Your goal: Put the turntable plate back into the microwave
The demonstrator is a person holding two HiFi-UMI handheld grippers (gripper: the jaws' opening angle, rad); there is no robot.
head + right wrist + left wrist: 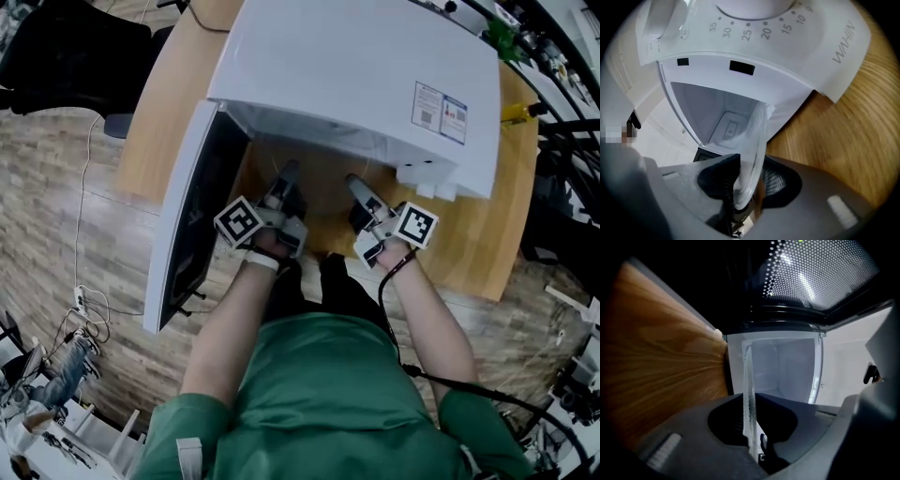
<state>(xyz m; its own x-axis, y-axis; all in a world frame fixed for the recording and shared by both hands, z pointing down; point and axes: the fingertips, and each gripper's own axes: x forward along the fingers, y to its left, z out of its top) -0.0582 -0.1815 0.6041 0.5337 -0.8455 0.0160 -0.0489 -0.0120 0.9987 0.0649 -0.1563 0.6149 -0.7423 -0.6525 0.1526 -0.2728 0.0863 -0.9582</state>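
The white microwave (356, 75) stands on a wooden table (469, 253) with its door (192, 225) swung open to the left. Both grippers reach into the opening from the front, the left gripper (281, 183) beside the right gripper (361, 187). The clear glass turntable plate is hidden under the microwave's top in the head view. In the left gripper view the plate (749, 394) shows edge-on, and the left gripper (752, 427) is shut on its rim. In the right gripper view the plate's rim (754, 145) lies between the right gripper's (750, 183) jaws, leaning on one pad with a gap to the other.
The door's perforated window (820, 273) hangs close above the left gripper. The timer dial (750, 7) and control panel sit beside the cavity (708, 108). A dark chair (66, 47) stands at the table's far left, and cables (84, 309) lie on the floor.
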